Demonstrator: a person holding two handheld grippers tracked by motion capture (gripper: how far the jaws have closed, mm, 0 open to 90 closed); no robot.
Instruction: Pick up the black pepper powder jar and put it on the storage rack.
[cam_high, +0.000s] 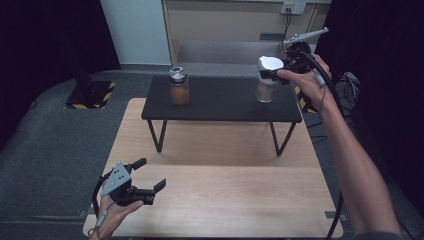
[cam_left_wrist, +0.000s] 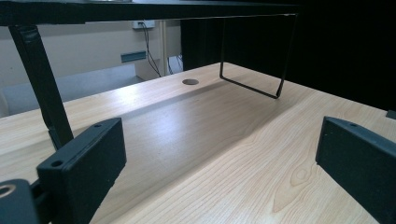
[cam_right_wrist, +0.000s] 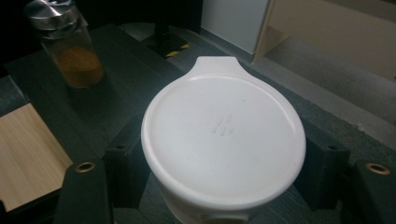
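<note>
We clamp the right gripper (cam_right_wrist: 224, 158) on the white-lidded jar (cam_right_wrist: 223, 140); a loose grip could drop it onto the black shelf (cam_high: 220, 107). Our left gripper (cam_high: 142, 175) waits, jaws apart.

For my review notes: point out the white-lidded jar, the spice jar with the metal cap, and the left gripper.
white-lidded jar (cam_right_wrist: 224, 140), right gripper view, lid top.
spice jar (cam_high: 179, 92), high view, glass body.
left gripper (cam_high: 150, 174), high view, between its fingertips.
</note>
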